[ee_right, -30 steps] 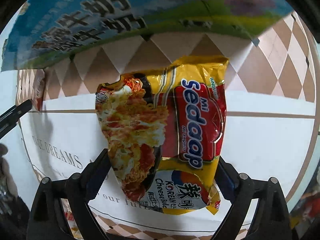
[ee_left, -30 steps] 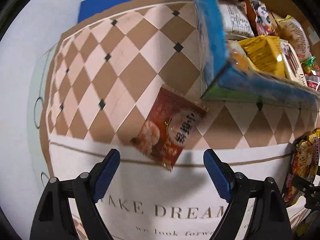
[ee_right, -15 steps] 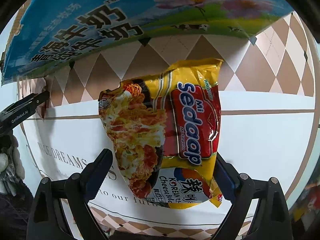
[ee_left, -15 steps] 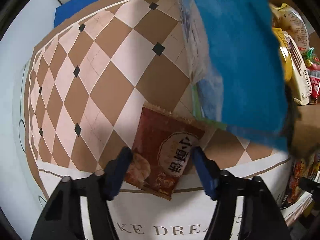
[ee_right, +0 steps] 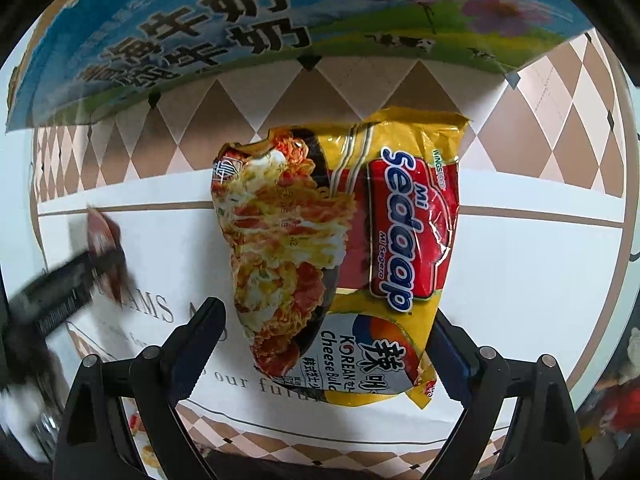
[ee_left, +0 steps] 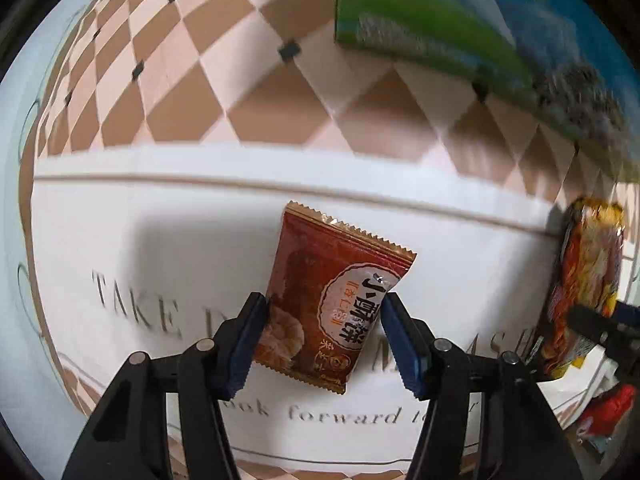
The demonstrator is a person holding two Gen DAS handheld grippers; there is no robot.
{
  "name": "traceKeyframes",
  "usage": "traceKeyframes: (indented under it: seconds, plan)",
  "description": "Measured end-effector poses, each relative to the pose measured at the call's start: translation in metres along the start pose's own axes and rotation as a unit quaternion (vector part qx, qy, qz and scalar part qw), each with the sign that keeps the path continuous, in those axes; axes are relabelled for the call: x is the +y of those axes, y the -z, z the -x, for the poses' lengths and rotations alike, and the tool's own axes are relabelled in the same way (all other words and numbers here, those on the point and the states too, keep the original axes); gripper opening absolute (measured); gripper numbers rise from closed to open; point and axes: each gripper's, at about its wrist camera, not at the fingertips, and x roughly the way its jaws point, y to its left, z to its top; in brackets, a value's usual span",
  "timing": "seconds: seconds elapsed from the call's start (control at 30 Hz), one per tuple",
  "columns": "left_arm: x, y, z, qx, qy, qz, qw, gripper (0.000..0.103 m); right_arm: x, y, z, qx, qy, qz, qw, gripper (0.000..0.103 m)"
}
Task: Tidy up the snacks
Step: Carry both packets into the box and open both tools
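Note:
My left gripper (ee_left: 322,334) is shut on a small red-brown snack packet (ee_left: 334,294) and holds it above the white part of the tablecloth (ee_left: 160,220). My right gripper (ee_right: 326,354) holds a yellow Mi Sedaap noodle packet (ee_right: 344,248) between its pads, lifted over the cloth. The noodle packet also shows at the right edge of the left wrist view (ee_left: 584,280). The left gripper with its red packet (ee_right: 106,252) shows blurred at the left of the right wrist view. The blue and green milk carton box (ee_right: 280,24) stands just beyond both packets.
The checked brown and pink tablecloth (ee_left: 200,80) runs under the box (ee_left: 460,28). A red wrapped item (ee_left: 608,412) lies at the lower right of the left wrist view. Printed lettering crosses the white band of the cloth.
My left gripper closed on the red-brown packet, lifted it and pulled it back from the box over the white band. The right gripper kept hold of the noodle packet and shifted slightly.

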Motion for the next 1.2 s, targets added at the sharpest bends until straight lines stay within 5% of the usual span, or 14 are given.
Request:
traceKeyframes:
  seconds: [0.23,0.5,0.8,1.0,1.2]
  plan:
    - [-0.002,0.011,-0.008,-0.011,-0.01,0.004,0.9999,0.061,0.01,-0.004,-0.014,0.011,0.025,-0.014,1.0,0.097]
    - [-0.021,0.029,0.008,-0.025,-0.001,-0.001,0.9997,0.053,0.017,0.012,-0.012,-0.041,0.04,0.005,0.998,0.09]
    - [-0.05,0.046,0.054,-0.063,0.035,-0.025,0.9971,0.053,0.012,0.046,0.002,-0.051,-0.027,0.003,0.998,0.09]
    - [-0.069,0.043,0.127,-0.114,0.093,-0.044,0.9881,0.053,0.008,0.066,0.051,-0.081,-0.081,0.003,0.993,0.09]
    - [-0.093,-0.026,0.201,-0.154,0.137,-0.059,0.9768,0.053,-0.002,0.05,0.149,-0.159,-0.118,0.002,0.98,0.09]
